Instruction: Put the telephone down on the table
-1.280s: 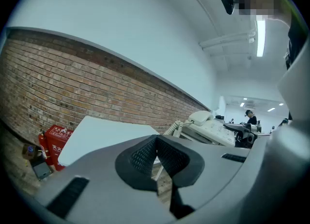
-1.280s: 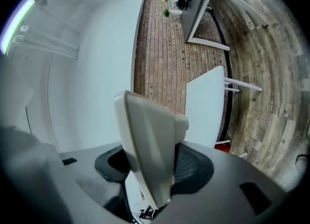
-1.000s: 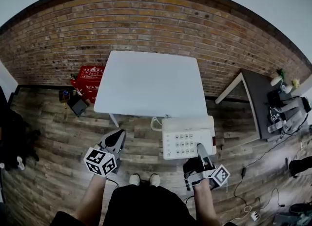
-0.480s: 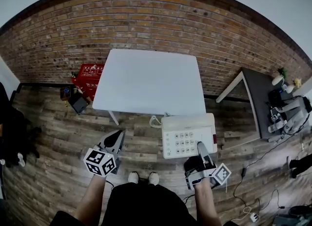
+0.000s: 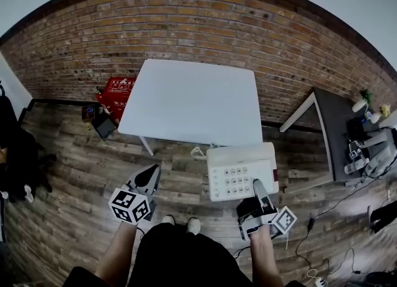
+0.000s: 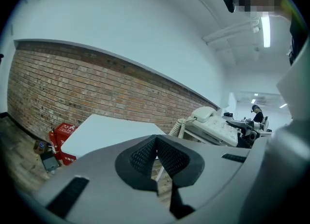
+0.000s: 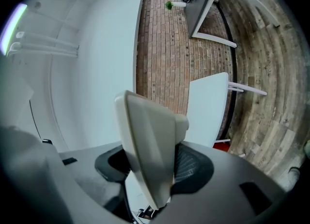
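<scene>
- While fingers of the right gripper [image 5: 258, 191] pinch the telephone [image 5: 240, 169], it hangs just near of the desk [image 5: 192, 97], not yet down.
- Fingers of the left gripper [image 5: 149, 174] sit pressed together, empty.

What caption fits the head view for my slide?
Right gripper holds the cream telephone over the wood floor, short of the white table; left gripper shut and empty.

telephone [image 5: 240, 171]: one
grippers: two, left gripper [image 5: 151, 172] and right gripper [image 5: 255, 186]
marker cubes [image 5: 130, 205]: two
tables: two, white table [image 5: 192, 100] and grey table [image 5: 335, 131]
red box [image 5: 118, 91]: one
shoes [image 5: 169, 220]: two
</scene>
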